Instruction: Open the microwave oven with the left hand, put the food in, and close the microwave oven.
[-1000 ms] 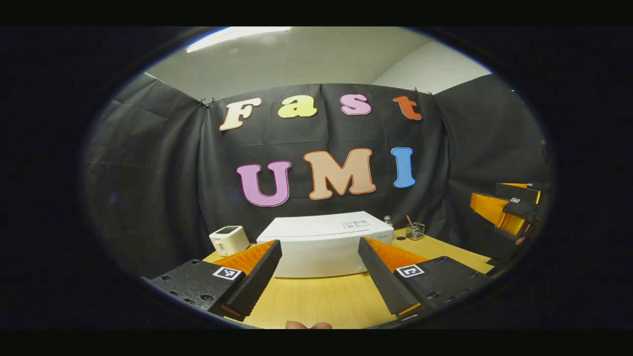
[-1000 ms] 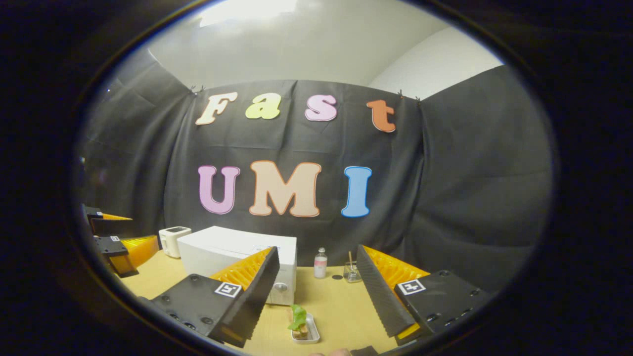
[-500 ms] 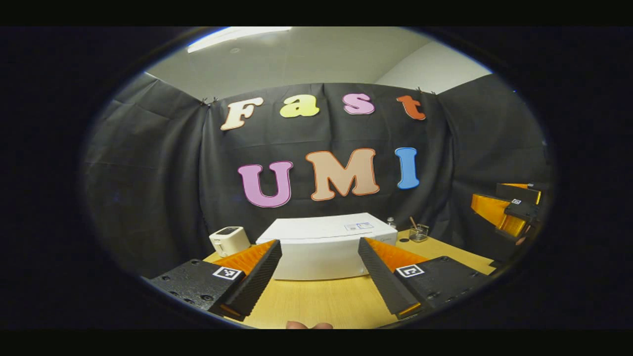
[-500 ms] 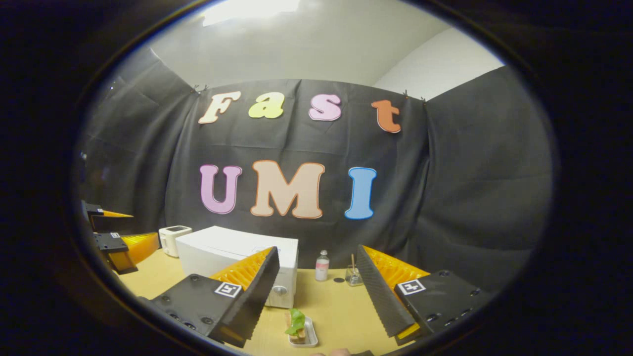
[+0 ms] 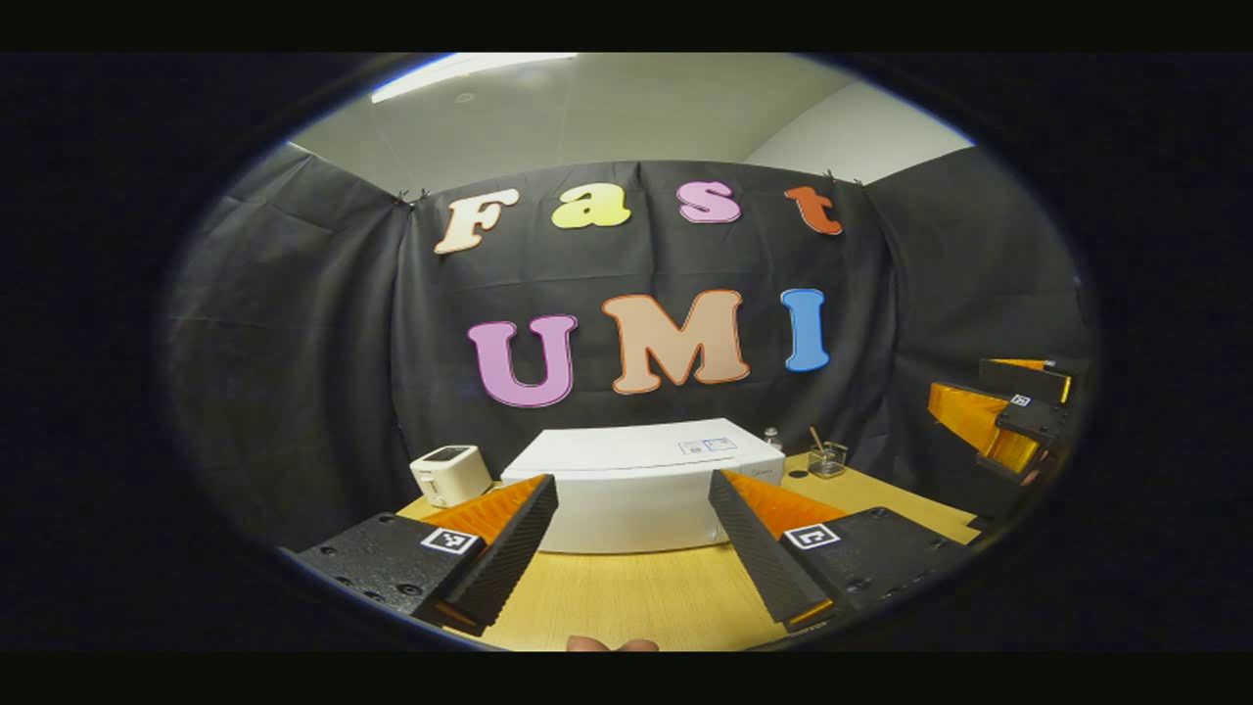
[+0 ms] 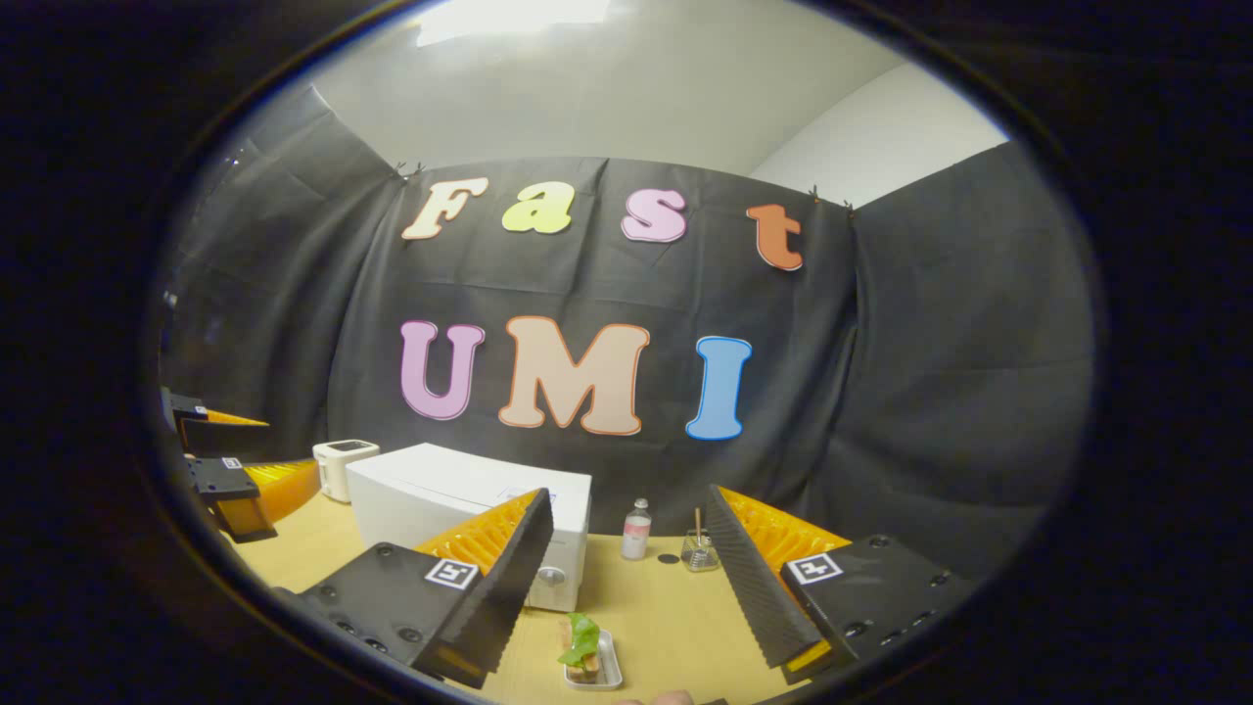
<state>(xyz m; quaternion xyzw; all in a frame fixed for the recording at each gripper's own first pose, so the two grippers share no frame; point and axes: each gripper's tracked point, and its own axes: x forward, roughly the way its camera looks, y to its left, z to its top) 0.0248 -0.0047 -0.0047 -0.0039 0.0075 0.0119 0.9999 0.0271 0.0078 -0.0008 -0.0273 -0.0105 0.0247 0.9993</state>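
A white microwave oven (image 5: pixel 641 485) stands shut at the back of the wooden table (image 5: pixel 626 597), straight ahead of my left gripper (image 5: pixel 631 558), which hangs open above the table with nothing between its fingers. In the right gripper view the microwave oven (image 6: pixel 460 504) sits to the left, its knob end facing me. A small white tray of food with a green leaf (image 6: pixel 585 658) lies on the table in front of it, between the fingers of my open right gripper (image 6: pixel 622 592) and below them. Each gripper also shows at the edge of the other's view, left gripper (image 6: pixel 235 485), right gripper (image 5: pixel 1003 416).
A small white toaster (image 5: pixel 450 473) stands left of the microwave. A small bottle (image 6: pixel 636 529) and a glass jar with a stick (image 6: pixel 698 550) stand behind, to its right. Black cloth walls close the booth. A fingertip (image 5: pixel 612 643) shows at the bottom edge.
Both views have drifted slightly: the food tray now sits a little lower and further left between the right fingers. The jaws' spread has not changed.
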